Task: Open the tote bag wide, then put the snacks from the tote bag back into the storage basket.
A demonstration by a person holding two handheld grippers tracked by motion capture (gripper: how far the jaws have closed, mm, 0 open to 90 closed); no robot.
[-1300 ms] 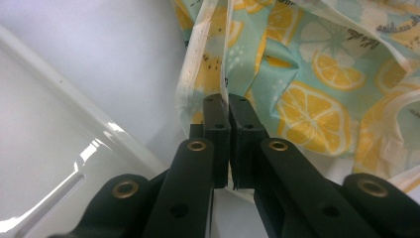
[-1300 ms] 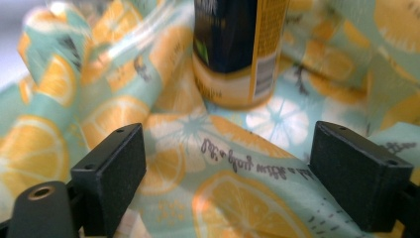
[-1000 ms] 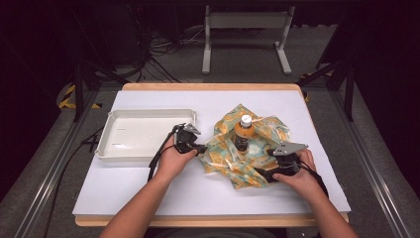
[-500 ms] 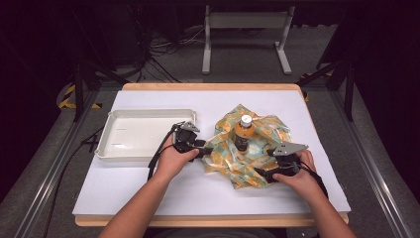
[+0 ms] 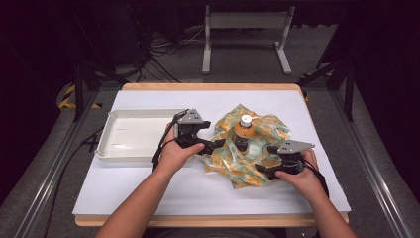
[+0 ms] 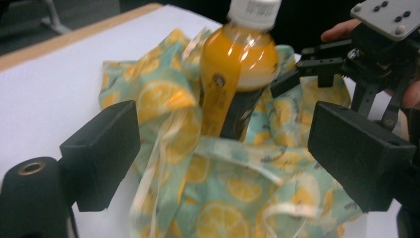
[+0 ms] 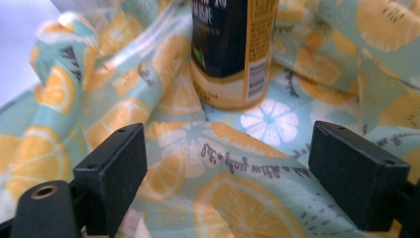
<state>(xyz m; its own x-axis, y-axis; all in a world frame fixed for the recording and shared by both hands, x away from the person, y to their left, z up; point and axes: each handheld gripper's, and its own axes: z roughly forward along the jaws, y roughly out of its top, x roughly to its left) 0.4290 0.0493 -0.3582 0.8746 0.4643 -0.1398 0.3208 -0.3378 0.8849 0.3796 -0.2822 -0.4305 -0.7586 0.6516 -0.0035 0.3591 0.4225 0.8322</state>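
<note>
The upright bottle (image 5: 244, 130) stands mid-cloth (image 5: 257, 158), directly ahead of the left gripper (image 5: 214, 145) (jaws just opened, empty), while the right gripper (image 5: 261, 168), also agape, faces its base from nearer the person.

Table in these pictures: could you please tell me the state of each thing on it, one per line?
Bottle: upright on the cloth, cap on, orange liquid inside.
Lemon-print cloth: crumpled, spread loosely around the bottle.
White tray: empty, flat on the table beside the cloth.
Left gripper: jaws have just been opening, now wide, nothing between them.
Right gripper: jaws open over the cloth's near edge, gripping nothing.
</note>
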